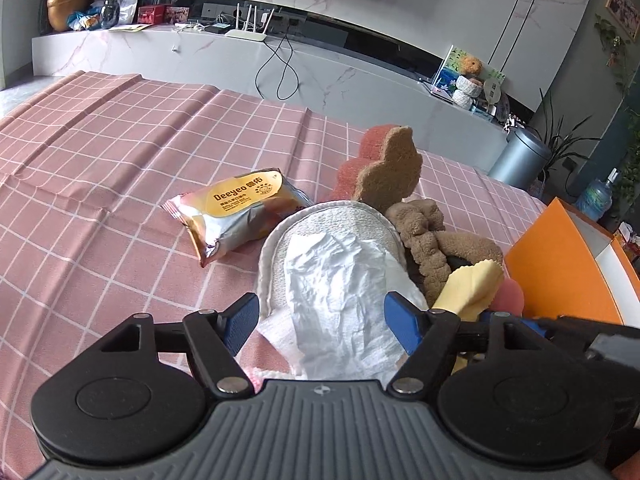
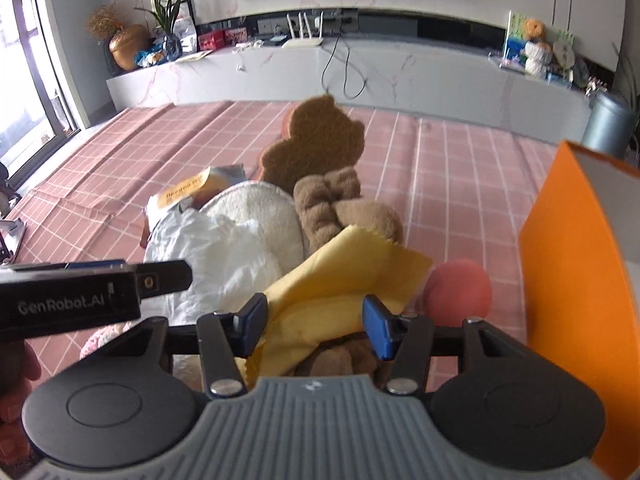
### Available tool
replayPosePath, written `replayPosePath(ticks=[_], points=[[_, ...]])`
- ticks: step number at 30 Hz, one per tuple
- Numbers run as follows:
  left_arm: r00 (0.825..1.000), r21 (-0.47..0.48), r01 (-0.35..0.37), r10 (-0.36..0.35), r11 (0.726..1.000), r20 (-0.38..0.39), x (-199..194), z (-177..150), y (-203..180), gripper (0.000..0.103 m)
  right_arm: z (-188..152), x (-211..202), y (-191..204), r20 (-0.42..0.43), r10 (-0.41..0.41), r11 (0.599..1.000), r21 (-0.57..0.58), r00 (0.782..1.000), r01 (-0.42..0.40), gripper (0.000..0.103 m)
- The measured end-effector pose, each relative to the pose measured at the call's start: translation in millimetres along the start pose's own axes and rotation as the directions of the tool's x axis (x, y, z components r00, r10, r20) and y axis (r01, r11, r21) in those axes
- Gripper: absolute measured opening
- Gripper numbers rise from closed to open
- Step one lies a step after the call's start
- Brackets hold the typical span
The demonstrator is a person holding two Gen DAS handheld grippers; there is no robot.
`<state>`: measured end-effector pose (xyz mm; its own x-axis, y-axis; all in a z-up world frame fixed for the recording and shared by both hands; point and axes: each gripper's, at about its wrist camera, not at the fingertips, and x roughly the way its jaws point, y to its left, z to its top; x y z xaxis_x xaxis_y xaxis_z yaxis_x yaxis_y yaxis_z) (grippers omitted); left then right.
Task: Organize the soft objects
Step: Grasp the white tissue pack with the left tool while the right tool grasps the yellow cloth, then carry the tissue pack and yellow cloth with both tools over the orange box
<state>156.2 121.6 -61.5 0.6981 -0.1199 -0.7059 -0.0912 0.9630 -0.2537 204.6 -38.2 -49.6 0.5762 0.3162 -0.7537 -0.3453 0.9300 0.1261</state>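
1. Living room, TV wall and marble console along the top of both frames. Work surface: pink checked cloth (image 1: 120,152), bare across the left half of the left wrist view.
2. Pile of soft items sits centre to lower right: white crumpled sheet (image 1: 340,300) on a cream pad (image 1: 276,240), brown plush (image 1: 424,236), bear-shaped sponge (image 1: 390,168), yellow cloth (image 2: 344,276), pink ball (image 2: 458,292). Snack pack (image 1: 236,208) just left of the pile.
3. Left gripper (image 1: 322,322): tongs wide open, straddling the white sheet, gripping nothing.
4. Right gripper (image 2: 316,324): tongs wide open, yellow cloth lying between the pads, not pinched.
5. Likely step: grab one item each. Go lower before closing so the pads bite a fold, not just the top layer; thin cloth slips otherwise.
6. Orange box (image 2: 568,248) stands at the right edge, close to the right gripper. Probable drop target, so lift over its wall.
7. The two grippers sit near each other; watch for a clash.
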Motion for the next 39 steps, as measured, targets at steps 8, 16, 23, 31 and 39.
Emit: replayPosePath(ticks=[8, 16, 23, 31, 39], points=[[1.000, 0.020, -0.014, 0.014, 1.000, -0.013, 15.2, 2.7, -18.7, 0.085, -3.8, -4.7, 9.3, 0.026, 0.013, 0.998, -0.064, 1.000, -0.011, 0.003], [1.000, 0.055, -0.008, 0.008, 0.998, 0.000, 13.0, 4.6, -27.1, 0.030, -4.9, -15.5, 7.6, 0.058, 0.007, 0.998, -0.068, 0.998, -0.003, 0.003], [0.997, 0.075, 0.009, -0.015, 0.997, 0.070, -11.5, 2.3, -35.2, 0.020, -3.6, -37.4, 9.5, 0.133, 0.013, 0.996, -0.084, 0.991, -0.001, 0.003], [0.988, 0.084, -0.006, -0.006, 0.996, 0.151, -47.6, 9.5, -38.4, 0.020, 2.5, -81.1, 6.0, 0.229, 0.012, 0.995, -0.096, 0.973, 0.010, 0.002], [0.975, 0.101, -0.005, -0.018, 0.995, 0.223, -82.5, 13.1, -46.4, 0.020, 4.7, -138.5, -7.2, 0.350, -0.001, 0.996, -0.081, 0.937, 0.032, 0.002]])
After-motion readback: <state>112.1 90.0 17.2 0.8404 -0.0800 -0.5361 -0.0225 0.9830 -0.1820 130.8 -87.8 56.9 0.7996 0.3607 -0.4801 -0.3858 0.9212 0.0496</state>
